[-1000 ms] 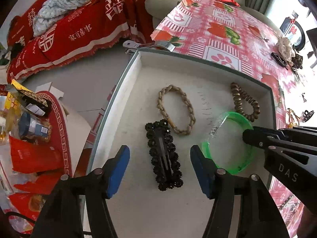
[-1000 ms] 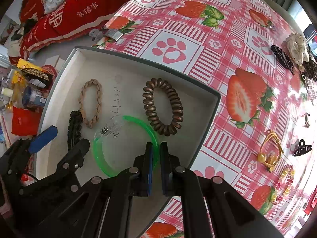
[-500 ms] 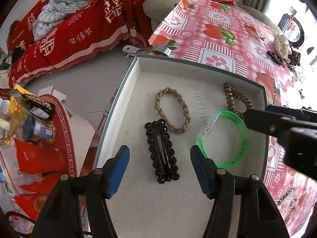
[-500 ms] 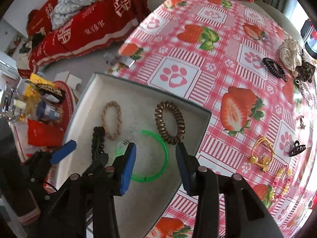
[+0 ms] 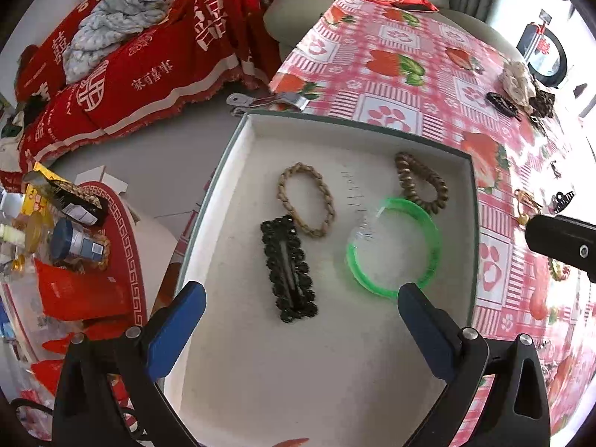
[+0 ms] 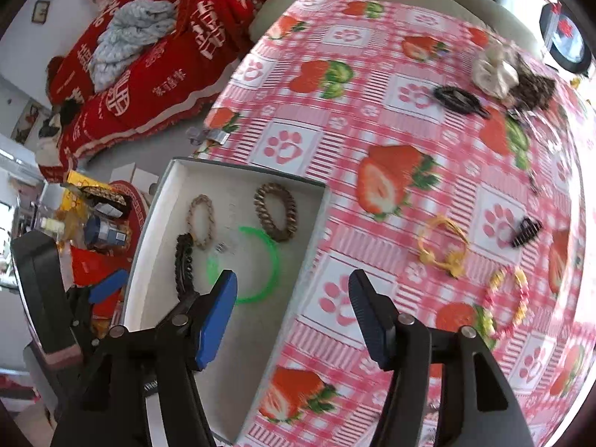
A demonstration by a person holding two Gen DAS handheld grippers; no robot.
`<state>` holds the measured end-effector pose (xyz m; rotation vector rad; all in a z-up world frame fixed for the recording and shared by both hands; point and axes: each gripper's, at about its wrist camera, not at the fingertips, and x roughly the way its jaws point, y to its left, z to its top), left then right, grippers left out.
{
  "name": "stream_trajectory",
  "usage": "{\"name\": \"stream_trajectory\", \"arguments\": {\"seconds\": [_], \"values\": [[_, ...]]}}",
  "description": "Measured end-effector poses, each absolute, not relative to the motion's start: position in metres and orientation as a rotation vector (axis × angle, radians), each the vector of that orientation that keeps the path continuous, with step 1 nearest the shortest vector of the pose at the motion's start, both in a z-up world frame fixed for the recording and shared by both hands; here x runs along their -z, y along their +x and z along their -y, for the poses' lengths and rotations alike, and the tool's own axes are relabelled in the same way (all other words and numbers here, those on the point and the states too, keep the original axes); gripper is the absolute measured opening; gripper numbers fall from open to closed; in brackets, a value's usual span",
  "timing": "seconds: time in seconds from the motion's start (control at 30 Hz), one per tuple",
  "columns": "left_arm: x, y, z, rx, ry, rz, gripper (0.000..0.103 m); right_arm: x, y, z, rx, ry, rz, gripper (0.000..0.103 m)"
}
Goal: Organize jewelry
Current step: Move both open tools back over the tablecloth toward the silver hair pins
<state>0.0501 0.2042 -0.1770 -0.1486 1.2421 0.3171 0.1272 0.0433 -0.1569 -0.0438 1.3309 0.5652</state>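
The green bangle (image 5: pixel 394 247) lies flat in the white tray (image 5: pixel 238 156), touching the brown coil hair tie (image 5: pixel 421 182), with the braided band (image 5: pixel 305 200) and black beaded clip (image 5: pixel 288 268) just beside. Both the left gripper (image 5: pixel 301 329) and right gripper (image 6: pixel 292 307) hang spread wide, holding nothing. From the right wrist the right gripper's blue finger (image 6: pixel 218 314) hides part of the bangle, and the yellow tie (image 6: pixel 443 247) out on the strawberry tablecloth (image 6: pixel 372 74) looks blurred.

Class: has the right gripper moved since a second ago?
Yes. The right gripper released the green bangle, opened, and pulled back rightward over the box's wall.
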Motion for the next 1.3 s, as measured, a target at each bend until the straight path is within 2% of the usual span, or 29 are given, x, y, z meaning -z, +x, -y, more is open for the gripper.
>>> {"name": "stream_trajectory", "arguments": {"seconds": [0.07,0.2,0.57,0.63,0.67,1.3], "values": [[0.174,0.05,-0.198,-0.304,-0.145,-1.238,0.103,0.157,0.126,-0.032,-0.55,-0.022,-1.339,0.066],[0.168,0.053,-0.182,-0.256,-0.152,-1.246,0.103,0.158,0.125,-0.002,-0.512,0.034,-1.354,0.081],[0.153,0.067,-0.12,-0.118,-0.099,-1.255,0.103,0.164,0.116,0.086,-0.36,0.156,-1.358,0.083],[0.152,0.068,-0.107,-0.096,-0.072,-1.254,0.103,0.167,0.113,0.105,-0.33,0.183,-1.355,0.099],[0.152,0.068,-0.101,-0.083,-0.06,-1.255,0.103,0.167,0.111,0.111,-0.319,0.189,-1.352,0.102],[0.171,0.064,-0.009,0.123,0.082,-1.304,0.103,0.193,0.072,0.208,-0.139,0.219,-1.434,0.103]]}}
